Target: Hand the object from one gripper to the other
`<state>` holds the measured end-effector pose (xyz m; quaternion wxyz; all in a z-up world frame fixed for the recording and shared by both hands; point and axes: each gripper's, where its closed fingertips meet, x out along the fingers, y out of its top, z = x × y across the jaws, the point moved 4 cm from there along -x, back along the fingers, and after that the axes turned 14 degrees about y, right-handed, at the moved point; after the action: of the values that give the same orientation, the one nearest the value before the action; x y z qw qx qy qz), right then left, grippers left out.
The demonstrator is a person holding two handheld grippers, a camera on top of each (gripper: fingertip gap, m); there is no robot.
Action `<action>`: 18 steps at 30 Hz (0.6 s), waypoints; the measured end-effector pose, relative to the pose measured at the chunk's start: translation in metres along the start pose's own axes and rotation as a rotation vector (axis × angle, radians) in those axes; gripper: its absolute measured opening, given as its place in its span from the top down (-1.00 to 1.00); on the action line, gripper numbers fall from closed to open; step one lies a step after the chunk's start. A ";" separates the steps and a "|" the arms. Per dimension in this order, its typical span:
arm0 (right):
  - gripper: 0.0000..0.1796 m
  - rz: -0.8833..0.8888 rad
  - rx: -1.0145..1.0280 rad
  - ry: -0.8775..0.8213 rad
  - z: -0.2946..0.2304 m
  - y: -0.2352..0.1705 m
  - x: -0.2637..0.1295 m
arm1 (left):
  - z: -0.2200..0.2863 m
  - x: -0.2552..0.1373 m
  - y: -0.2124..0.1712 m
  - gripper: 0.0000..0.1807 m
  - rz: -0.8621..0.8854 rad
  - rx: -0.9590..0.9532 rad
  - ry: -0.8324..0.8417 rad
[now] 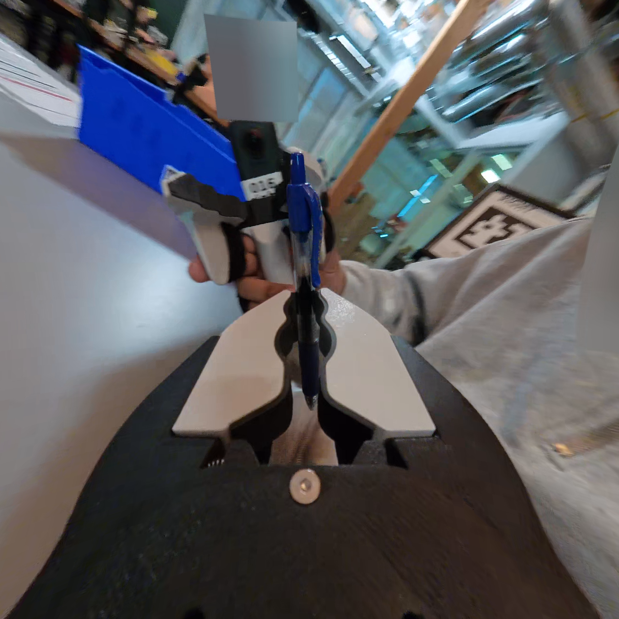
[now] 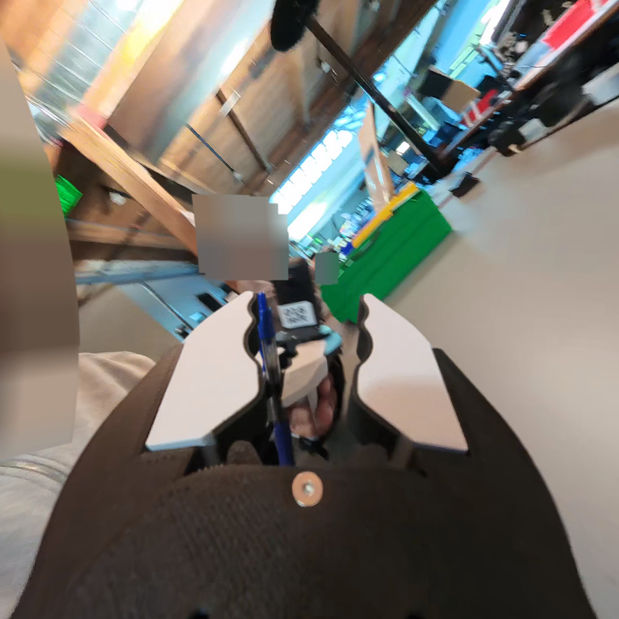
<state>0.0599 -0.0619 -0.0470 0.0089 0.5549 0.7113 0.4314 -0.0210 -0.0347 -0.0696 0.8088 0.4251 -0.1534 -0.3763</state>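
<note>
The left hand-held gripper (image 1: 305,303), with white fingers on a black body, is seen clamped on a blue retractable pen with a clear barrel and a dark rubber grip (image 1: 305,268), the pen being pinched near the fingertips at its black middle section. In the left wrist view the pen's long axis runs along the fingers: the metal writing tip is pointed back toward the camera and the blue clicker end and clip are pointed away, beyond the fingertips. The right hand-held gripper (image 1: 248,214) is seen past the pen, gripped by a person's hand (image 1: 268,284) in a light grey sleeve (image 1: 469,301), with a blue plastic bin (image 1: 140,134) behind it above the pale grey desk (image 1: 67,301). In the right wrist view the right hand-held gripper (image 2: 306,298) is held with its fingers spread wide apart; the pen (image 2: 269,355) lies in the gap, just beside the left-hand finger, though contact cannot be told. A green bin (image 2: 385,254) is seen beyond on the desk (image 2: 519,301).
</note>
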 end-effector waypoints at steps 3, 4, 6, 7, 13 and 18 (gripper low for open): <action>0.43 -0.074 -0.039 -0.042 0.000 -0.008 0.003 | -0.010 0.000 -0.002 0.88 -0.010 0.073 0.141; 0.44 -0.097 -0.058 -0.049 -0.001 -0.011 0.005 | -0.014 0.000 -0.002 0.88 -0.015 0.085 0.181; 0.47 -0.145 -0.096 -0.061 -0.003 -0.016 0.009 | -0.019 0.000 -0.003 0.88 -0.019 0.093 0.236; 0.48 -0.168 -0.118 -0.068 -0.004 -0.019 0.011 | -0.022 -0.001 -0.003 0.88 -0.019 0.090 0.257; 0.59 -0.236 -0.223 -0.170 -0.003 -0.032 0.015 | -0.025 0.000 -0.004 0.88 -0.020 0.090 0.316; 0.81 -0.293 -0.267 -0.193 -0.003 -0.034 0.014 | -0.022 0.003 -0.007 0.88 -0.035 0.144 0.339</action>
<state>0.0261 -0.0535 -0.0600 0.2128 0.4781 0.7169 0.4607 -0.0104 -0.0266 -0.0884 0.7839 0.5416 -0.0341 -0.3016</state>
